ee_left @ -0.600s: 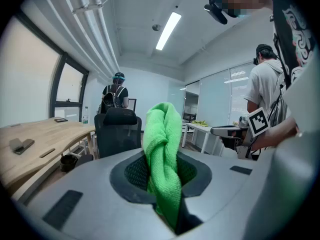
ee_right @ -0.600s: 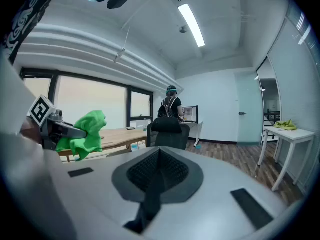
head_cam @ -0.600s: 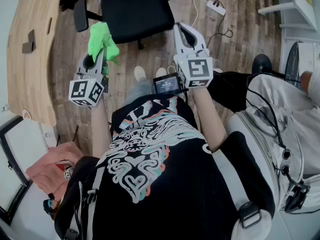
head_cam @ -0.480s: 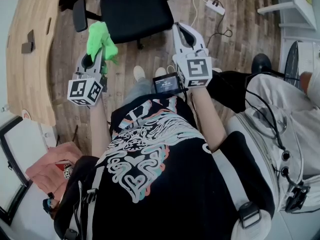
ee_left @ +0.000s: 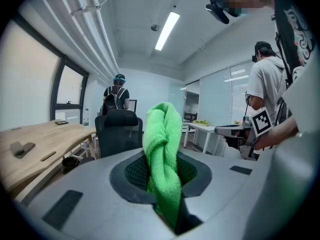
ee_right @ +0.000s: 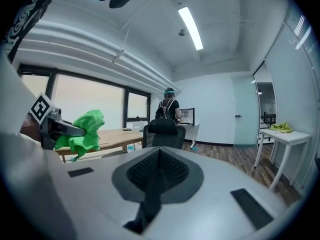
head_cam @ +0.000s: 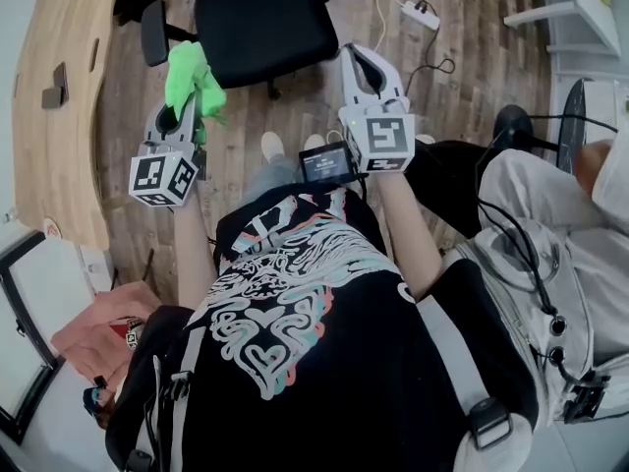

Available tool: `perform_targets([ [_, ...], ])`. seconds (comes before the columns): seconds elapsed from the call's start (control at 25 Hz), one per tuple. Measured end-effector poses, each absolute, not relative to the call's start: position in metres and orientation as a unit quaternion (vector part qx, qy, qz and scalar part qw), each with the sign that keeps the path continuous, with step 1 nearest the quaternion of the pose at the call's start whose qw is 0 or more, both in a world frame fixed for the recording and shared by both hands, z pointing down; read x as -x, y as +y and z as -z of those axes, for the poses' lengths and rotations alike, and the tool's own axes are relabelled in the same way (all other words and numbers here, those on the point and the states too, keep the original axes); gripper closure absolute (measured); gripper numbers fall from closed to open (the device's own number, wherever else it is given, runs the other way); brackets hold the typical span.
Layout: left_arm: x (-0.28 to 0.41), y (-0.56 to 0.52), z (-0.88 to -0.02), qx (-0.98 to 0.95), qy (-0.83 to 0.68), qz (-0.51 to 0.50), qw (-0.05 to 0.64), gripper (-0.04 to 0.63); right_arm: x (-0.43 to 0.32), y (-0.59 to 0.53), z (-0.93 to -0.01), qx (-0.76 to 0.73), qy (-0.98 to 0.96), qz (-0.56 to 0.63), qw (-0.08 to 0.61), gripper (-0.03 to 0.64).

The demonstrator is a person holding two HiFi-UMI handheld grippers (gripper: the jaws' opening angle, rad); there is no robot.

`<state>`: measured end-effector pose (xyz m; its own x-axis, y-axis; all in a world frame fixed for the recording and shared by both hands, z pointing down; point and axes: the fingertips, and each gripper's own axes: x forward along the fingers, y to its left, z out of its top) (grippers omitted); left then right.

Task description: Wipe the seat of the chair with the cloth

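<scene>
The black office chair (head_cam: 265, 23) stands on the wood floor just ahead of me, its seat bare. My left gripper (head_cam: 189, 94) is shut on a bright green cloth (head_cam: 192, 75), held in the air near the seat's front left corner. In the left gripper view the cloth (ee_left: 162, 154) stands bunched between the jaws, with the chair (ee_left: 118, 131) behind it. My right gripper (head_cam: 360, 62) hovers off the seat's front right corner, shut with nothing in it. The right gripper view shows the chair (ee_right: 165, 133) ahead and the cloth (ee_right: 82, 134) at left.
A curved wooden desk (head_cam: 59, 96) runs along the left. A power strip (head_cam: 423, 13) with cables lies on the floor right of the chair. Another person (head_cam: 560, 214) stands close on my right. A white table (ee_right: 282, 134) is at far right. A person with a backpack (ee_left: 116, 96) stands behind the chair.
My left gripper with the cloth has drifted slightly left and toward the chair. The right gripper has barely moved. The person on my right has shifted.
</scene>
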<state>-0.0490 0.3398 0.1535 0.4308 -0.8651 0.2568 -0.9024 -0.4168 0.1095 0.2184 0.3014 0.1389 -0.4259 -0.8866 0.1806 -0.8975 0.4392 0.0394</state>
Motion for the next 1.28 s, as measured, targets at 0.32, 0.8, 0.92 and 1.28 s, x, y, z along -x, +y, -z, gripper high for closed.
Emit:
perform_targets([
  [0.32,0.050,0.339,-0.160,-0.828,-0.530,-0.050,0.176,0.522,-0.220,0.295,-0.139,-0.524,-0.847,-0.026,0.085,0.617],
  [0.8,0.048,0.326,-0.173,-0.820,-0.541,-0.077,0.168,0.522,-0.217,0.286,-0.150,-0.510,-0.855,-0.036,0.092,0.617],
  [0.92,0.047,0.312,-0.178,-0.821,-0.539,-0.076,0.171,0.522,-0.212,0.277,-0.153,-0.499,-0.861,-0.029,0.094,0.617],
  [1.28,0.059,0.237,-0.201,-0.827,-0.526,-0.085,0.181,0.522,-0.176,0.226,-0.171,-0.478,-0.867,-0.032,0.135,0.617],
])
